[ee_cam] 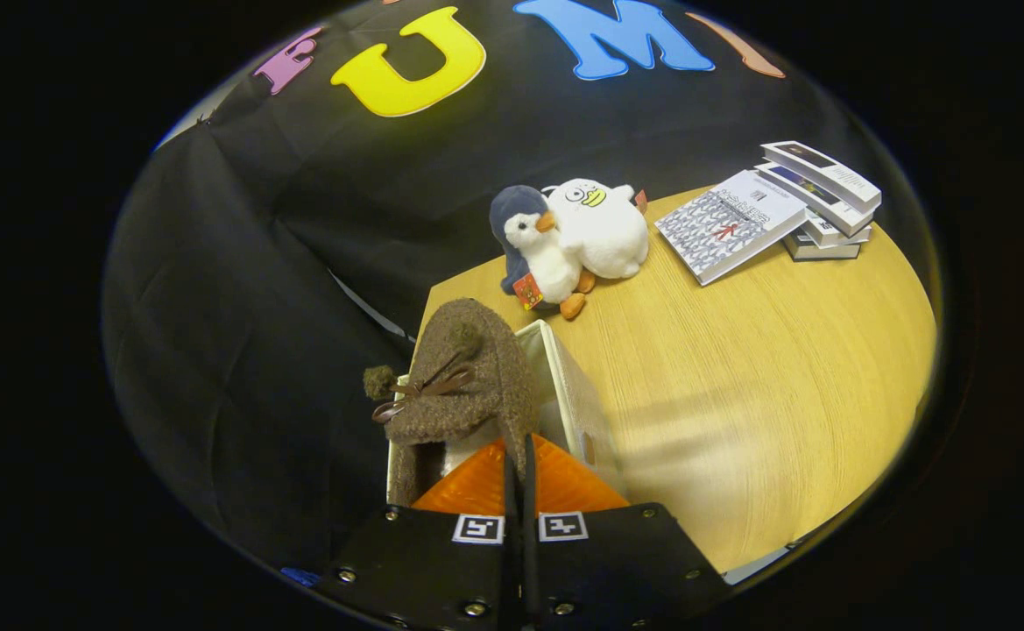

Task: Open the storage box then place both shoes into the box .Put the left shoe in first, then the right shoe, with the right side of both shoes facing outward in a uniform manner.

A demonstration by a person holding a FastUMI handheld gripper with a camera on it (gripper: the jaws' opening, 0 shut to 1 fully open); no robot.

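Just ahead of the tool [519, 464], a brown fuzzy shoe [468, 386] hung upright over the open white storage box [577, 394], which stood at the near left corner of the wooden tabletop [739, 377]. The two fingers stood pressed almost together, with only a thin dark slit between them, and appeared clamped on the shoe's rear edge; the actual contact was hidden behind the fingers. The shoe carried a pompom and a dark brown lace bow on its side, and its lower part dropped inside the box, out of sight. The box interior was mostly covered by the shoe and the fingers, so whether another shoe lay inside could not be told. Each finger base bore a small square black-and-white marker. Beyond the box, a plush penguin [533, 250] with a small red tag leaned against a white plush duck [603, 228]; the tag's print was too small to read. Further right, a patterned book [726, 223] leaned on a stack of books [827, 197]; the cover writing was not legible. Black cloth [257, 263] backed the scene.
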